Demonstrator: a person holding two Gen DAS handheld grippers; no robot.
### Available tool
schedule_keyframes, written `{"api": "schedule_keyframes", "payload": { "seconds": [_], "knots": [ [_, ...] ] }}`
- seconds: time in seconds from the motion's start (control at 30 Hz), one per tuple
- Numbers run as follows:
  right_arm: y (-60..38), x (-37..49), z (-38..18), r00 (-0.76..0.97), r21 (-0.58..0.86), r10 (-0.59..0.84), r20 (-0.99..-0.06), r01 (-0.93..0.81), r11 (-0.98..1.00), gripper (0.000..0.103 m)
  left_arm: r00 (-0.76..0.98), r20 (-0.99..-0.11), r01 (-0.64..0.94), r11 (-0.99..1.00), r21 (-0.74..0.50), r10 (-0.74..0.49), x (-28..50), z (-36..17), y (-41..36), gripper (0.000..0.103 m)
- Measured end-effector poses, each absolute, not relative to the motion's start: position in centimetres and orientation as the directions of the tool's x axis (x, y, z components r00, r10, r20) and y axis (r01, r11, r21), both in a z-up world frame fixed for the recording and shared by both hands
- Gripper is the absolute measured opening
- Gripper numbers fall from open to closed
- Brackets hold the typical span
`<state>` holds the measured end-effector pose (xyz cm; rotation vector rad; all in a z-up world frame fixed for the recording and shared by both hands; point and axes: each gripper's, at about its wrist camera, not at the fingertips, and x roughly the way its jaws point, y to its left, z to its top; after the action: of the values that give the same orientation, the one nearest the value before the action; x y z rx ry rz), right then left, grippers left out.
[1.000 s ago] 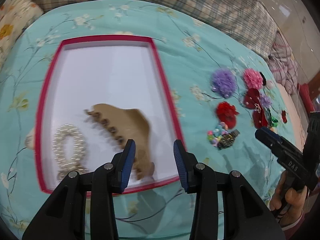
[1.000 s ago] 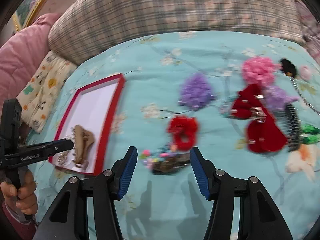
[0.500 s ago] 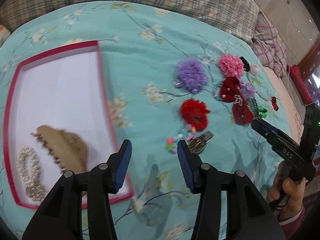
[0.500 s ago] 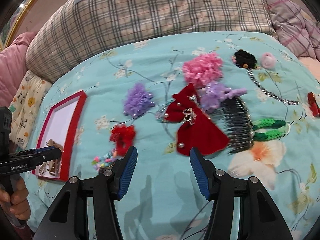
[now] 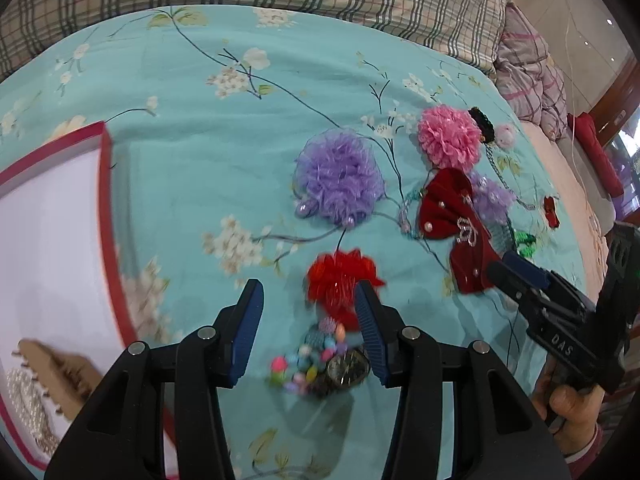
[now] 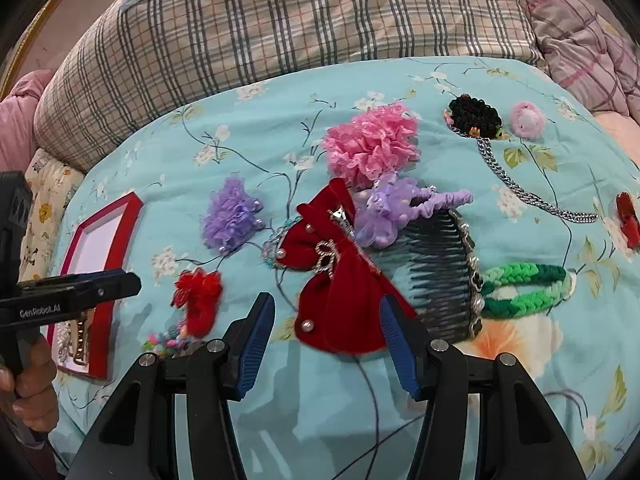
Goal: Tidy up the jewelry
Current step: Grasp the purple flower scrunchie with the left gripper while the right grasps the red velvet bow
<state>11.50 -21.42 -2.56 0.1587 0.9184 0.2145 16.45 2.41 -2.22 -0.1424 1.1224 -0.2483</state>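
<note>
Bedspread [image 5: 224, 152], turquoise floral, beneath plaid cushion [image 6: 280, 24]

— What does the left wrist view lose?
— The red-rimmed tray [image 5: 107, 216] runs off the left edge; the tan claw clip [image 5: 60, 372] and pearl piece [image 5: 28, 404] inside are blurred.
— And the beaded trinket [image 5: 316, 364]?
— Smeared, partly behind a finger.

Left gripper [image 5: 308, 334]: pitched steeply downward, blue-padded jaws parted, nothing clamped between them. Right gripper [image 6: 326, 340]: angled downward, jaws parted, pads pressing on nothing. Left hand [image 6: 30, 394]: fingers wrapped round its black handle. Right hand [image 5: 572, 412]: likewise gripping its handle.
</note>
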Motion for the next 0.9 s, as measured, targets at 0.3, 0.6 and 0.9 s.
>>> {"api": "schedule_keyframes", "payload": {
  "seconds": [0.3, 0.6, 0.9],
  "knots": [
    [-21.5, 13.7, -4.4, 0.552, 0.196, 0.225, -0.803, -0.112, 0.974, 0.043, 0.393, -0.873, 0.127, 0.957, -0.26, -0.289, 21.6, -3.7, 0.5, 0.046],
    [-21.4, 13.3, -4.2, 0.566, 0.167, 0.202, -0.799, -0.113, 0.979, 0.015, 0.373, -0.88, 0.151, 0.955, -0.255, -0.294, 24.5, -6.0, -1.6, 0.023],
    [-20.7, 12.7, -3.3, 0.57, 0.221, 0.254, -0.781, -0.129, 0.967, 0.011, 0.417, -0.86, 0.173, 0.954, -0.243, -0.295, 23.0, -4.5, -0.7, 0.002]
  ]
}}
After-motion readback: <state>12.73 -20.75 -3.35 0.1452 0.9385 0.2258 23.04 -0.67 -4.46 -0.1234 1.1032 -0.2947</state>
